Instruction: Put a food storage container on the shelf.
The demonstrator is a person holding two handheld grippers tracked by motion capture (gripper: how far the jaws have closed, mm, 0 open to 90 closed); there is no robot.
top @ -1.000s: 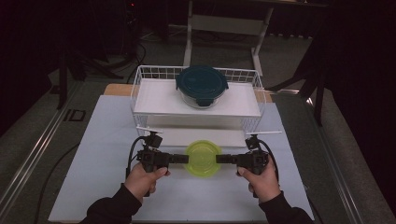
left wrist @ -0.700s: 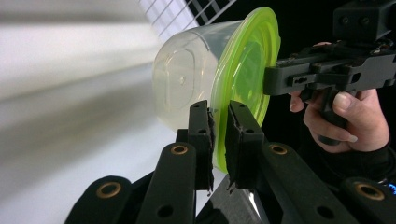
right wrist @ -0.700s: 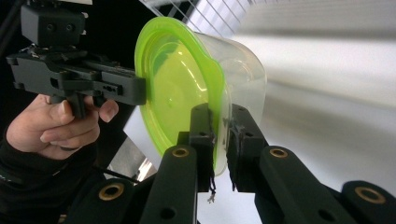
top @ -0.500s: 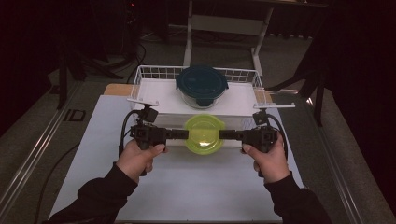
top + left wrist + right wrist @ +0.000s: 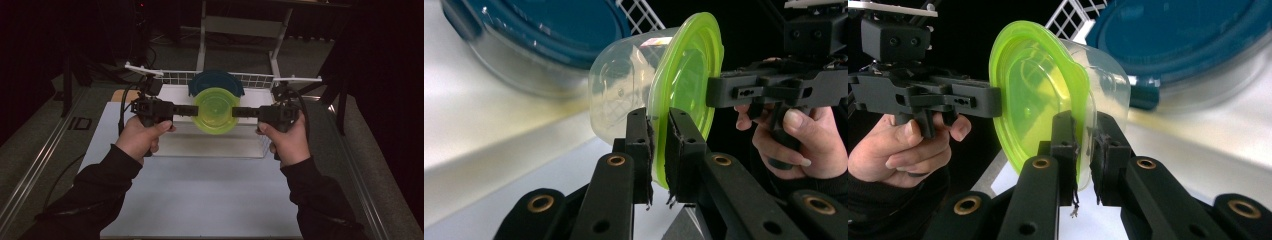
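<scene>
We see a clear container [image 5: 624, 95] with lime-green lid [image 5: 216, 110], a teal-lidded bowl [image 5: 1188, 35], a white, perhaps wire, basket [image 5: 175, 77].

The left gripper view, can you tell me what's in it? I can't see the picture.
Two black jaws are shut on the rim of a clear tub with a lime-green lid, held up on its side. The other gripper, in a person's hand, grips the lid's far edge. Behind sits a container with a dark blue lid.
</scene>
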